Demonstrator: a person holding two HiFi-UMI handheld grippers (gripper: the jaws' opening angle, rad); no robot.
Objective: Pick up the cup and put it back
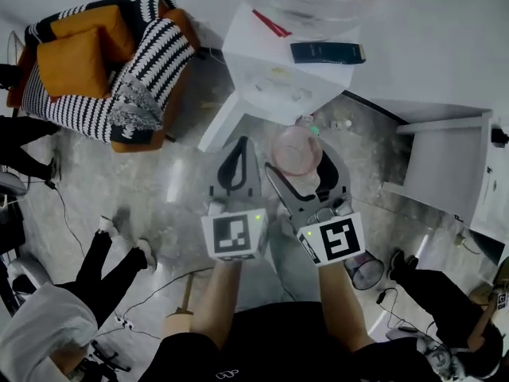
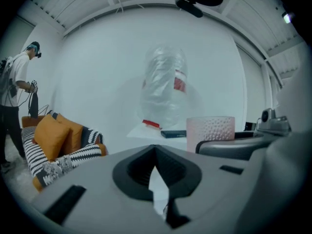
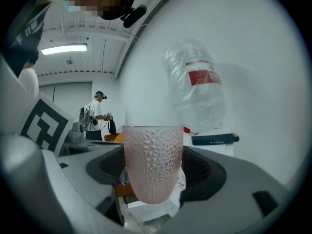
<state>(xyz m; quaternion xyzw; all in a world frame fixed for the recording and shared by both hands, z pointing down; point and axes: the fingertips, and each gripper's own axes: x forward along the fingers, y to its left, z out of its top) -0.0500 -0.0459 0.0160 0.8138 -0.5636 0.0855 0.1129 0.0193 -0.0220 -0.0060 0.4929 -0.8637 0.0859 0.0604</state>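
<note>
The right tongs (image 1: 308, 165) are clenched on the sides of the pink dimpled cup (image 1: 297, 150). They hold it upright in the air above the floor, just near of the white tabletop (image 1: 262, 70), probably so it can go back down level without tipping. The left tongs (image 1: 238, 165) hang just to its left, closed on nothing, apparently idle because one grip is enough.
</note>
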